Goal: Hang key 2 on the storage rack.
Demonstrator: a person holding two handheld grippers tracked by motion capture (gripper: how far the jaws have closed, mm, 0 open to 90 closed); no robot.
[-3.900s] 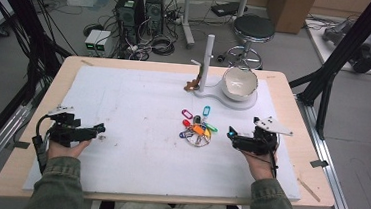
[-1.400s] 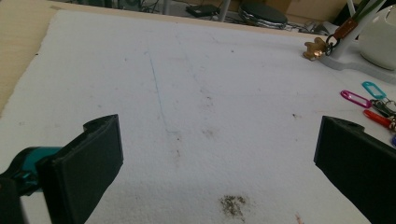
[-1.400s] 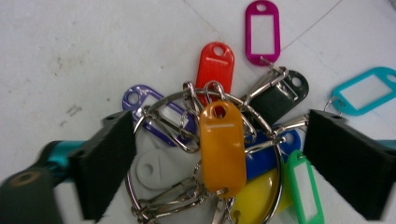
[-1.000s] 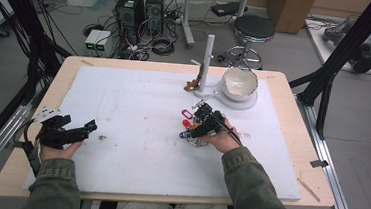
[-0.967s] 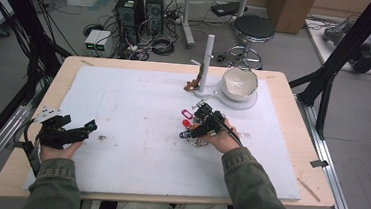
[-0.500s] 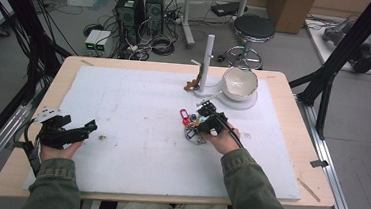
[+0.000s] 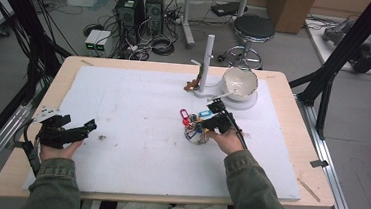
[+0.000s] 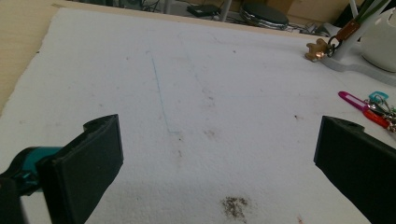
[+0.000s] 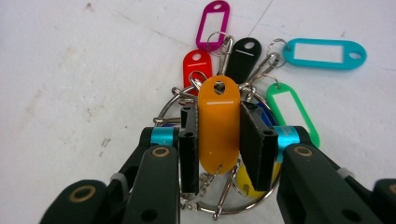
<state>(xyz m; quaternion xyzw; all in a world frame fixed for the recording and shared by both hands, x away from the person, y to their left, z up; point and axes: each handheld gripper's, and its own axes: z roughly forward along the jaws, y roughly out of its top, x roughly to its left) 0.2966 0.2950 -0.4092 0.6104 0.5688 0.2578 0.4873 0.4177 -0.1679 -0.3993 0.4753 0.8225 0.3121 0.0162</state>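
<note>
Left gripper [image 7: 78, 130] sits near our table's left edge, jaws spread wide over bare white mat [image 8: 196, 107], well apart from the key tags. Moving right, our right gripper [image 9: 219, 140] has just clamped the orange tag [image 9: 218, 123] by its flat sides; its long axis runs straight away from the jaws. The key-tag bunch [image 7: 194, 128] lies mid-mat, before the bowl [image 7: 239, 82]. Seconds earlier this hand rested at the right edge.

A wooden table [image 7: 293, 118] carries a white foam mat [image 7: 138, 111]. On the mat lie a bunch of coloured key tags [image 7: 192, 122] and a white stand [image 7: 239, 101] holding a bowl [image 7: 239, 82].
</note>
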